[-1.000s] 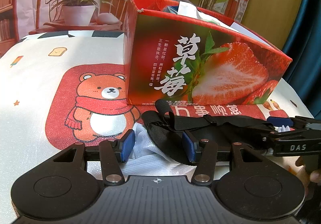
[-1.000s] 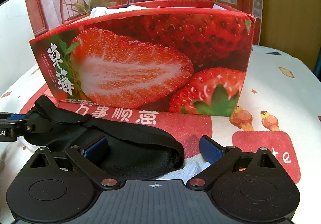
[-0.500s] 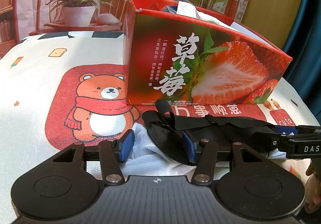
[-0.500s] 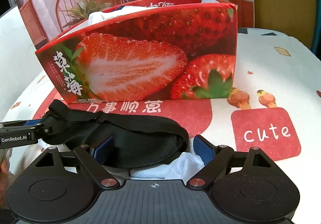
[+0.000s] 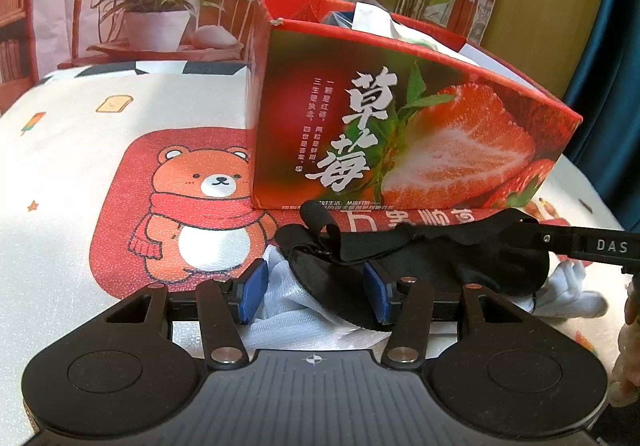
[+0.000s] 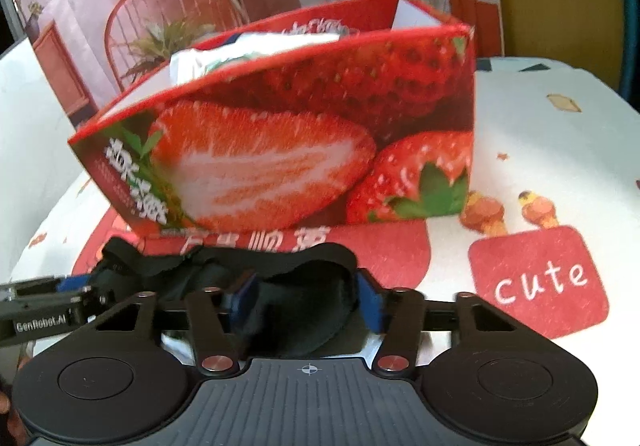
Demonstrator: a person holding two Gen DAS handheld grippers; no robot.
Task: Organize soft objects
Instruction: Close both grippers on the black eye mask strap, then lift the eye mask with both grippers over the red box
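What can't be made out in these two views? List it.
- Left wrist view: strawberry box contents, hidden by its front wall.
- Both views: white cloth, mostly covered by the black eye mask.
- Left wrist view: whether the left gripper pinches the cloth; folds hide the pads.
- Right wrist view: box lettering, motion-blurred.

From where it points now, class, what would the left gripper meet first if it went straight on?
Probably the black eye mask on the white cloth, already between the left gripper pads. Beyond lies the strawberry box; depth is unclear.
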